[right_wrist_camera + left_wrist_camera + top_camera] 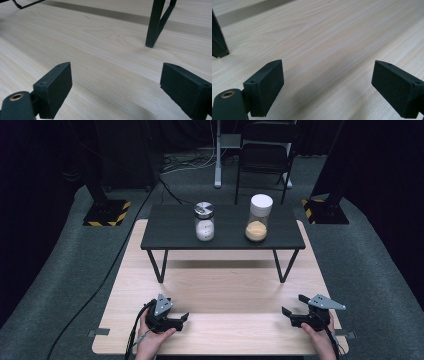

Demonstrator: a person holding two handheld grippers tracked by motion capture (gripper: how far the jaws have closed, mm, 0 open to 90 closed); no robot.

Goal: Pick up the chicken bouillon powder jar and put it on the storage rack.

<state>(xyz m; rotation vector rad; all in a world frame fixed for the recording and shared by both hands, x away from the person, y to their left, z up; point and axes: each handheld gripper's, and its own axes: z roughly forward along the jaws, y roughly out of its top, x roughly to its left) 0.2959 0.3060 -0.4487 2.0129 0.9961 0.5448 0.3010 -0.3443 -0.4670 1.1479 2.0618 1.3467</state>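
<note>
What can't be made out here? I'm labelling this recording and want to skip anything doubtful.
- Print on the left jar: too small, high view.
- What the right jar's orange filling is: too small, high view.
- Black shelf top and both jars: cut off by the upper edge in both gripper views; legs alone appear.

Two jars (204,221) (259,218) on raised shelf (170,234), tongs (186,318) (293,305) in front
</note>
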